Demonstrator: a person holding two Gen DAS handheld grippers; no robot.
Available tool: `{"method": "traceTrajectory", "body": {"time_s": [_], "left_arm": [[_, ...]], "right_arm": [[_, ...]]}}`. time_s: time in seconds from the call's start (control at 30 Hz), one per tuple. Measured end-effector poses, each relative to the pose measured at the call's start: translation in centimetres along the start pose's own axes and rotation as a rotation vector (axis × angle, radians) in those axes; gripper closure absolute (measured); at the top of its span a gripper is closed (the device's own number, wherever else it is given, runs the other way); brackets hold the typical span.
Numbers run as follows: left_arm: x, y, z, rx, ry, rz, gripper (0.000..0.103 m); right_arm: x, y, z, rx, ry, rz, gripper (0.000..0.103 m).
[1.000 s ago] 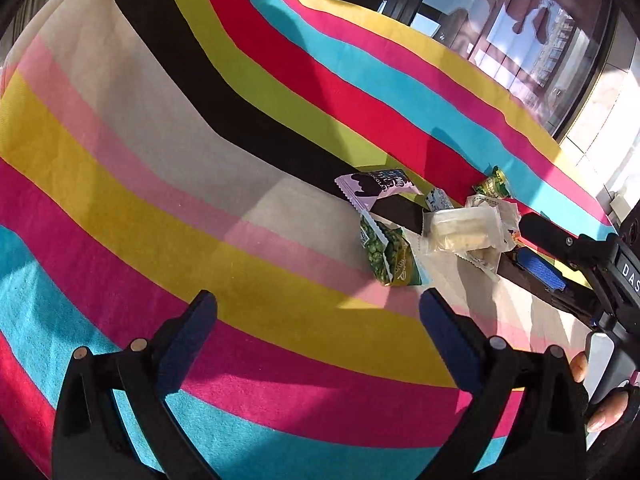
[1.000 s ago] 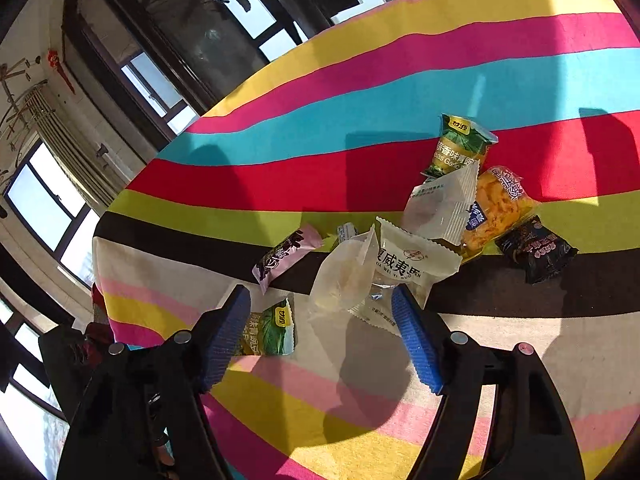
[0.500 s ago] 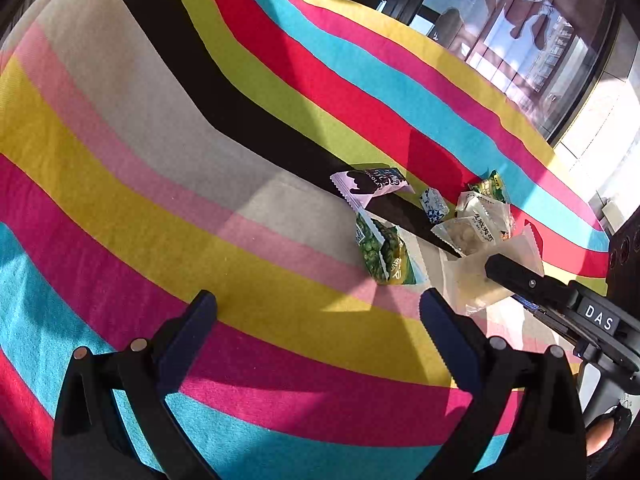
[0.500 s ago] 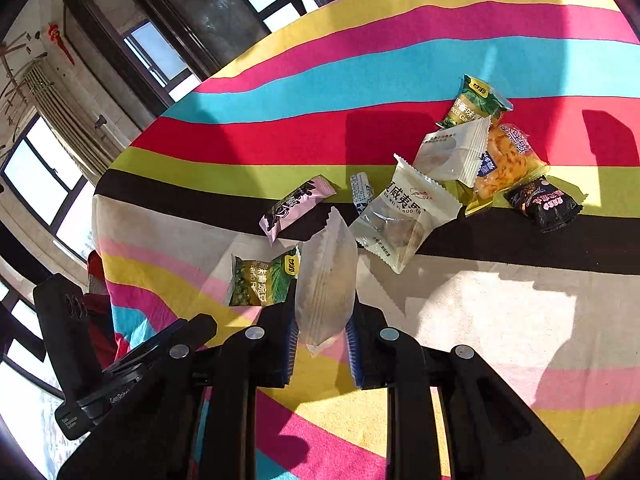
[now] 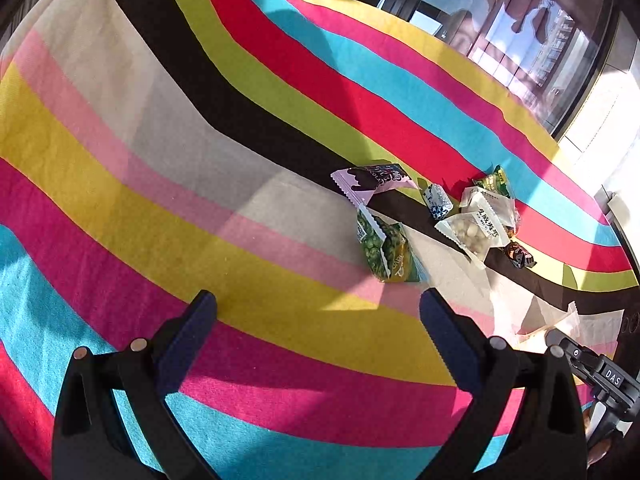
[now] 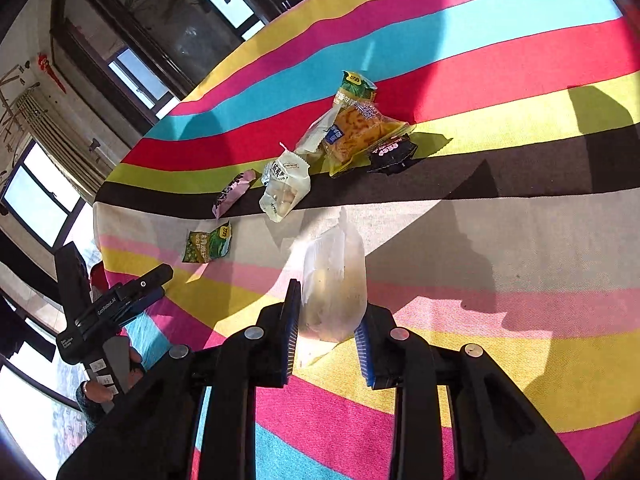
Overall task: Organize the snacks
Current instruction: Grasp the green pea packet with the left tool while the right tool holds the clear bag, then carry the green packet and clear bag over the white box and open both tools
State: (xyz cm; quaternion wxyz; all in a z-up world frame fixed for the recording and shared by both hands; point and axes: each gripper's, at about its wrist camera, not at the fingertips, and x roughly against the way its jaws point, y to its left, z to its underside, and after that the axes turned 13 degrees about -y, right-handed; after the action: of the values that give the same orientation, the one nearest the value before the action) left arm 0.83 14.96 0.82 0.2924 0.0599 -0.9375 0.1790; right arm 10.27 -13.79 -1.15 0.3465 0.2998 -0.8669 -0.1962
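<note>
A clear pastry packet (image 6: 334,280) is pinched upright between the jaws of the right gripper (image 6: 328,344), which have just been easing apart slightly. The packet is held over the striped counter (image 6: 500,240), nearer than the green pea packet (image 6: 208,244). The left gripper (image 5: 318,320) is kept spread and empty, just short of the pea packet. Beyond it, the remaining snack pile (image 6: 352,136) is seen clustered. Risk: with the loosening grip on slick film, the packet may slip and drop early.
</note>
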Motion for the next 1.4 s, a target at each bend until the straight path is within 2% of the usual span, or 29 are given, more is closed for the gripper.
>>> {"method": "traceTrajectory", "body": {"time_s": [0.1, 0.2, 0.37, 0.6, 0.77, 0.8, 0.83, 0.87, 0.9, 0.93, 1.03, 1.13, 1.4], "left_arm": [[0.0, -0.1, 0.1, -0.008, 0.002, -0.007, 0.002], [-0.1, -0.2, 0.1, -0.017, 0.007, -0.013, 0.002], [-0.4, -0.7, -0.1, -0.038, 0.038, -0.036, 0.002], [-3.3, -4.8, -1.2, -0.1, 0.102, -0.075, 0.002], [-8.3, -8.6, -1.7, -0.239, 0.202, -0.216, 0.002], [-8.7, -9.1, -1.8, -0.262, 0.19, -0.233, 0.001], [-9.0, -9.5, -1.8, -0.271, 0.197, -0.238, 0.004], [-8.8, -9.6, -1.9, -0.261, 0.198, -0.206, 0.014], [-8.2, -9.9, -2.0, -0.265, 0.18, -0.182, 0.045], [-7.5, -10.0, -2.0, -0.266, 0.166, -0.152, 0.057], [-5.3, -9.2, -1.8, -0.212, 0.145, -0.072, 0.07], [-3.0, -7.4, -1.3, -0.14, 0.141, -0.022, 0.07], [3.4, -3.3, 0.4, -0.099, 0.061, 0.007, 0.07]], "right_arm": [[-1.3, 0.5, -0.5, 0.041, 0.011, 0.034, 0.073], [-1.7, 0.2, -0.5, 0.03, 0.005, 0.057, 0.073], [-1.2, 0.8, 0.0, 0.074, -0.016, 0.054, 0.079], [-1.0, 1.2, 0.1, 0.094, -0.028, 0.055, 0.079], [-0.9, 1.2, 0.1, 0.096, -0.033, 0.05, 0.079], [-0.8, 1.2, 0.1, 0.096, -0.034, 0.05, 0.079], [-0.8, 1.2, 0.1, 0.097, -0.034, 0.049, 0.079], [-0.7, 1.2, 0.1, 0.098, -0.035, 0.049, 0.079], [-0.7, 1.3, 0.1, 0.1, -0.035, 0.048, 0.079], [-0.7, 1.3, 0.2, 0.102, -0.035, 0.047, 0.079], [-0.6, 1.4, 0.2, 0.105, -0.036, 0.047, 0.079], [-0.6, 1.4, 0.2, 0.107, -0.038, 0.047, 0.079], [-0.7, 1.3, 0.1, 0.106, -0.04, 0.046, 0.079]]}}
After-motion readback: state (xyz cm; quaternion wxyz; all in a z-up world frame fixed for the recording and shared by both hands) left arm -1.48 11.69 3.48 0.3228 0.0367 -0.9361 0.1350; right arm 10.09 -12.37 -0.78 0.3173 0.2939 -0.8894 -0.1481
